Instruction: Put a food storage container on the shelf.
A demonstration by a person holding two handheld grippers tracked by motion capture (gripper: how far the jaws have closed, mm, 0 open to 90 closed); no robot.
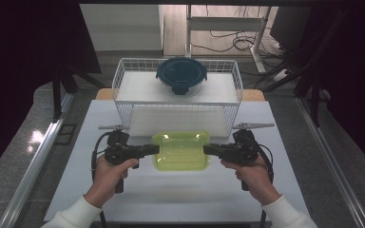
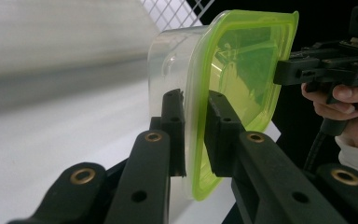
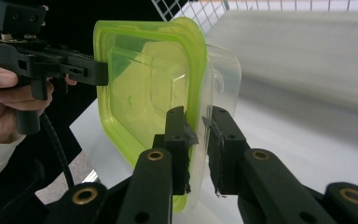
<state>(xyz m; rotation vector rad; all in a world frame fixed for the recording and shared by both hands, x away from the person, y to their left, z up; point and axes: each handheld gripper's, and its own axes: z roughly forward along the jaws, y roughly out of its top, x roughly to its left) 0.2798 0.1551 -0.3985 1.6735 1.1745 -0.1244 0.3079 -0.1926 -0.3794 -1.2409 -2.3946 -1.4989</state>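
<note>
The green-lidded container [image 1: 180, 151], near the table's [image 1: 76, 190] front edge, is clamped at opposite rims by left gripper [image 1: 153, 150] and right gripper [image 1: 209, 150]; a level, synchronised lift is judged next.

Black jaws, brass screws, black cables, white sleeves [image 1: 81, 211].

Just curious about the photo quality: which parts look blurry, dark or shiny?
High view: dark sides, glare on the floor at left. Left gripper view: white wire basket and tabletop blurred, green-lidded clear plastic container sharp. Right gripper view: background likewise soft.
</note>
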